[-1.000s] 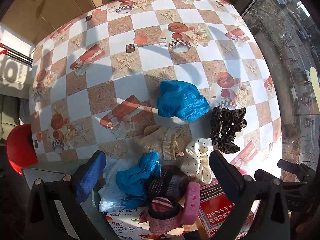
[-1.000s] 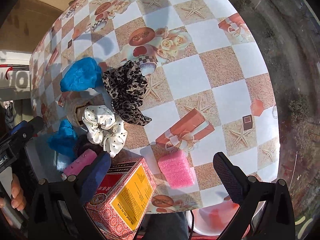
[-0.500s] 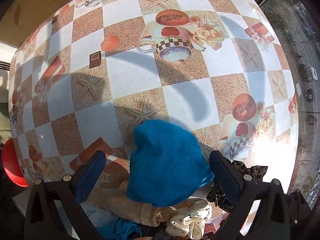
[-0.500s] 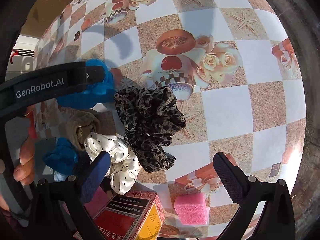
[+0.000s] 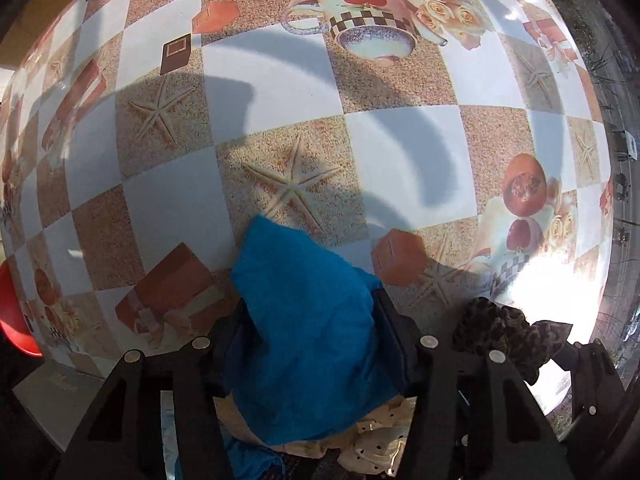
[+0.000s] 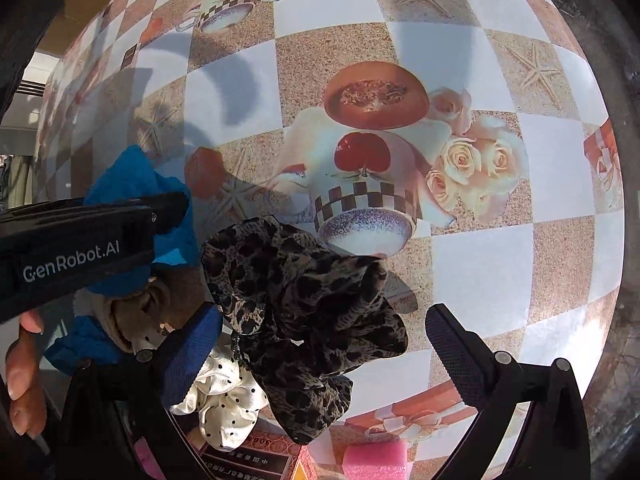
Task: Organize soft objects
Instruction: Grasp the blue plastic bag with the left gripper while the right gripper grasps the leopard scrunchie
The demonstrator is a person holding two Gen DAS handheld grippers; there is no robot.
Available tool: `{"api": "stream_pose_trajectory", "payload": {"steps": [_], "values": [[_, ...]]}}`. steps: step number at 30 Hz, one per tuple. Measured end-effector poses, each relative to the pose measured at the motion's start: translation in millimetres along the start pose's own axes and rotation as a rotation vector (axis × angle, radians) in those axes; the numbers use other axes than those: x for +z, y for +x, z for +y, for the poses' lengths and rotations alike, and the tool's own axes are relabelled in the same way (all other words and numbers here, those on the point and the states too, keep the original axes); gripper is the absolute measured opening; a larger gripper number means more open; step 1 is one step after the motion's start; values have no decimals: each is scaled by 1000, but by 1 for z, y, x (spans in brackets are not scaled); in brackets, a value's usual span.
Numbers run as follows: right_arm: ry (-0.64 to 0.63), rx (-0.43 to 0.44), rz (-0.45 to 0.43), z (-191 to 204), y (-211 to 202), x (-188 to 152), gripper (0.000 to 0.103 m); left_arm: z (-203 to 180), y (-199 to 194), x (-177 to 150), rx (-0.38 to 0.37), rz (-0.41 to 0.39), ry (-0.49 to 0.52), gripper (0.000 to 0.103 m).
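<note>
My left gripper (image 5: 308,320) is shut on a blue cloth (image 5: 308,320) that bulges between its jaws; the cloth also shows in the right wrist view (image 6: 120,176). My right gripper (image 6: 324,328) is open, its jaws on either side of a leopard-print scrunchie (image 6: 304,312) on the table. That scrunchie also shows in the left wrist view (image 5: 504,332). A white polka-dot scrunchie (image 6: 224,404) lies just below it, next to a beige sock (image 6: 140,316) and another blue cloth (image 6: 80,348).
The table (image 5: 392,160) wears a checked cloth with cups and starfish. A pink foam block (image 6: 372,460) and a red printed box (image 6: 256,460) sit near the front edge. A red stool (image 5: 12,312) stands at the left, beyond the table.
My left gripper came down and closed on the blue cloth. My right gripper moved forward until its open jaws flank the leopard-print scrunchie.
</note>
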State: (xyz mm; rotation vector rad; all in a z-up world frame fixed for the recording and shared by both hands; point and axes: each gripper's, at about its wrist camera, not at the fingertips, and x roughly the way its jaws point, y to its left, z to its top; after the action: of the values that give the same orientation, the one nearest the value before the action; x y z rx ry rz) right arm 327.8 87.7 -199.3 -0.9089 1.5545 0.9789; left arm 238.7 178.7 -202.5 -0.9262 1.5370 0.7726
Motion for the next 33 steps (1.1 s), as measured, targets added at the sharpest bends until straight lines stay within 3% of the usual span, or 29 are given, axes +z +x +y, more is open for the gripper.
{"api": "stream_pose_trajectory", "payload": {"steps": [3,4,5,9,17,22,28,30,32,33], "values": [[-31,-29,-15,15,-1,-4,66,0,0,-7,-22,-2,16,35],[-42,-26,-24,17,-3,-5,50,-2,-3,-8,-24,-5,16,31],[-41,-6,-27,17,-6,-5,42,-1,-6,-11,-27,-21,11,30],[5,22,-61,8,-22,-5,42,17,-34,-26,-45,-101,-17,28],[59,79,-127,-6,-64,-18,42,20,-96,-52,51,-294,26,28],[55,108,-164,-21,-81,-31,42,15,-113,-67,47,-335,39,28],[46,76,-154,-33,-74,-39,44,26,-119,-99,34,-332,21,28],[33,87,-115,-36,-61,-37,52,30,-121,-109,36,-339,11,28],[9,57,-98,-33,-49,-34,89,34,-124,-117,40,-345,8,28],[-6,37,-109,-30,-45,-32,90,35,-124,-120,44,-346,6,28]]}}
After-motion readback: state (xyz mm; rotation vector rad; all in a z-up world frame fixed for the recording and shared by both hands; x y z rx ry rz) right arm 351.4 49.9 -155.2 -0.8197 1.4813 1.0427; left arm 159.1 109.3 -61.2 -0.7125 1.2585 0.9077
